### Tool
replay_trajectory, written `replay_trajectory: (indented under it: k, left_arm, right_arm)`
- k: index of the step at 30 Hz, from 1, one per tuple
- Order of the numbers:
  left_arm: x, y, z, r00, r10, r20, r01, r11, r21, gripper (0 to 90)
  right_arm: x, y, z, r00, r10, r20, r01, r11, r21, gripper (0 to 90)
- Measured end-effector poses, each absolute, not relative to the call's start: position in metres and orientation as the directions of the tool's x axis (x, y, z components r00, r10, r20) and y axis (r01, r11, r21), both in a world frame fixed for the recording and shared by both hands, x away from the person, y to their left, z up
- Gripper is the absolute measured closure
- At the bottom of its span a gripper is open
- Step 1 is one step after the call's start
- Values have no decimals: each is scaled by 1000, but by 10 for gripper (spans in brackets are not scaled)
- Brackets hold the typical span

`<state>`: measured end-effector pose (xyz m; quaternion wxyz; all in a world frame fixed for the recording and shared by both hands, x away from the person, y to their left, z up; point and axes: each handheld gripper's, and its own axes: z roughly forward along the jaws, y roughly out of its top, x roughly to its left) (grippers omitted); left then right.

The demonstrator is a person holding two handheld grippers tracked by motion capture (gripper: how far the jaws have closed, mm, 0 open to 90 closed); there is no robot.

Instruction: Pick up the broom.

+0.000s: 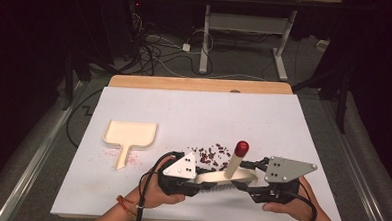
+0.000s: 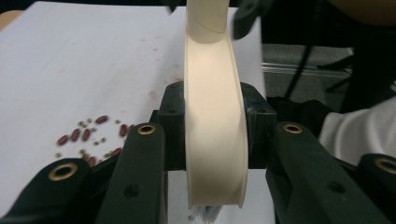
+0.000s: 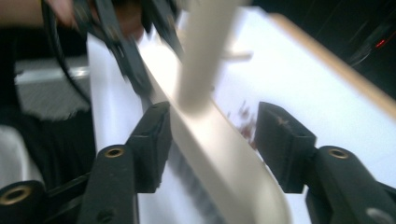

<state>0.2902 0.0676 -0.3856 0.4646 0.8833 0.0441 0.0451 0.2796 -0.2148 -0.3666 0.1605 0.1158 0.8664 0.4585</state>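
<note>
**Brush held at the near edge of the tabletop**

A cream brush [image 1: 224, 178] with a red-tipped handle is seen at the near middle of the white tabletop [image 1: 283, 124], its bristles turned toward the near edge. Its left end is clamped between the pads of the left hand-held gripper [image 2: 215, 126], which is closed firmly on the brush body. The right end lies between the jaws of the right hand-held gripper [image 3: 212, 140], which are set partly apart, with a gap seen at the right pad. Dark red beans [image 1: 213, 154] are scattered just beyond the brush. A cream dustpan [image 1: 130, 135] is placed farther left, well apart from the brush, with faint red specks beside its handle.
</note>
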Motion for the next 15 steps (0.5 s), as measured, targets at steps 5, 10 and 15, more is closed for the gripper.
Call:
replay_trajectory:
  k: [5,10,15]
  left_arm:
    - [289,64,-387,999,42,26,4,-578,816,661]
    - [289,62,-390,1000,1,32,-25,-605,796,657]
    - [288,67,-389,980,145,133,-15,-621,783,502]
  right_arm:
    - [287,-214,-387,-987,151,-56,53,632,773,502]
    - [290,-205,-398,-995,96,-31,38,645,764,643]
    - [290,-202,-398,-988,148,-46,57,626,778,673]
